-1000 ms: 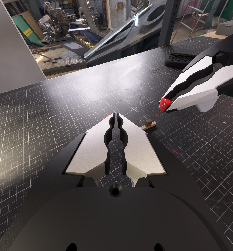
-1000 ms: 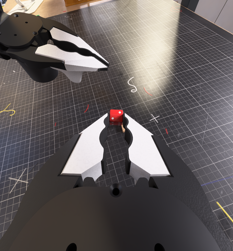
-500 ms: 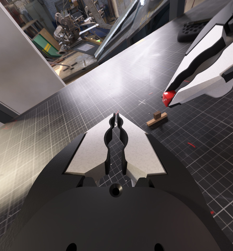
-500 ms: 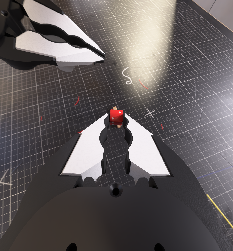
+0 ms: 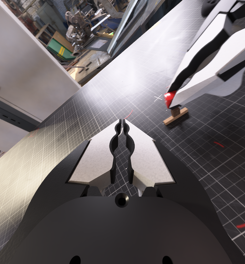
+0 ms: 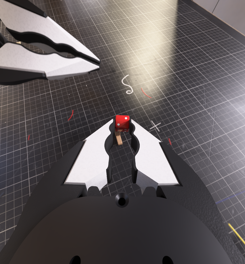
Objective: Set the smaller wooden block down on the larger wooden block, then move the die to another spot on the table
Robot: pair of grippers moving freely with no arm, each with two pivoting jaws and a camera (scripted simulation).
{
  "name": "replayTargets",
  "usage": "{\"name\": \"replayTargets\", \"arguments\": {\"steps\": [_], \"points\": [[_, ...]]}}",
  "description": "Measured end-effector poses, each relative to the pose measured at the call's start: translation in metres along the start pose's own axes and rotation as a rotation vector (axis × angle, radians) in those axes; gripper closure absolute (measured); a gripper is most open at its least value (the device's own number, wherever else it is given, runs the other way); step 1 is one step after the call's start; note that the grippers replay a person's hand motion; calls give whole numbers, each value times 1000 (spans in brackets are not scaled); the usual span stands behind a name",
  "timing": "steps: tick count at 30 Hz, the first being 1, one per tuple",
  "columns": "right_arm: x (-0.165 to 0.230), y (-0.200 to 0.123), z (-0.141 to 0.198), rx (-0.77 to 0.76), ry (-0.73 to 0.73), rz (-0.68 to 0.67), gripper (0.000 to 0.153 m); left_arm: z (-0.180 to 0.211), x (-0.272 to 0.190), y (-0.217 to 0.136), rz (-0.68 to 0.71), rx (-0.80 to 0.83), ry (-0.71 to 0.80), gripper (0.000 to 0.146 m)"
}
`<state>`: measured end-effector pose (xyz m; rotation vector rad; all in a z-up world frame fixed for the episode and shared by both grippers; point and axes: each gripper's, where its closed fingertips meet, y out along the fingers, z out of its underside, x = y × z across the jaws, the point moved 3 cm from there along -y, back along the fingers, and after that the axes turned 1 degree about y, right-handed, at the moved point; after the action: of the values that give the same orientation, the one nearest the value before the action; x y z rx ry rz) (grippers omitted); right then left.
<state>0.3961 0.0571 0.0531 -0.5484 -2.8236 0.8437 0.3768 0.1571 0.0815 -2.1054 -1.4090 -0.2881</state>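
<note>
Left fingers (image 5: 122,124) together, right (image 6: 122,121) clamped.

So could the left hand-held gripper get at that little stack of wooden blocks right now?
Probably not cleanly: the right hand-held gripper, shut on the red die, hangs right over the wooden blocks. The left hand-held gripper is shut, off to the side.

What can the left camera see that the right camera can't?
Only the left wrist view shows the small dark block sitting on the long pale block, plus the workshop machines beyond the table edge. Only the right wrist view shows the die's white dots, a white squiggle and a yellow line on the mat. Both show the red die pinched in the right gripper, the left gripper shut on nothing, the pale block, and the dark grid mat.
</note>
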Motion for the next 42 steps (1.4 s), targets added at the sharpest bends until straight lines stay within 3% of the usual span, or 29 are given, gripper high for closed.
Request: {"name": "replayTargets", "arguments": {"steps": [3,7,14,28,42], "points": [[2,5,-6,-26,-23,5,134,-3,-10,2,50,-12,5,144],[3,8,-10,8,-87,43,134,-4,-11,3,14,3,42,144],[5,-3,-22,31,-58,-27,134,-12,-7,-4,12,-59,59,144],[22,-33,-48,-59,629,-745,134,-38,3,-29,37,-297,-2,144],[44,-59,-76,-206,1108,-1413,134,-70,12,-58,20,-570,-100,144]]}}
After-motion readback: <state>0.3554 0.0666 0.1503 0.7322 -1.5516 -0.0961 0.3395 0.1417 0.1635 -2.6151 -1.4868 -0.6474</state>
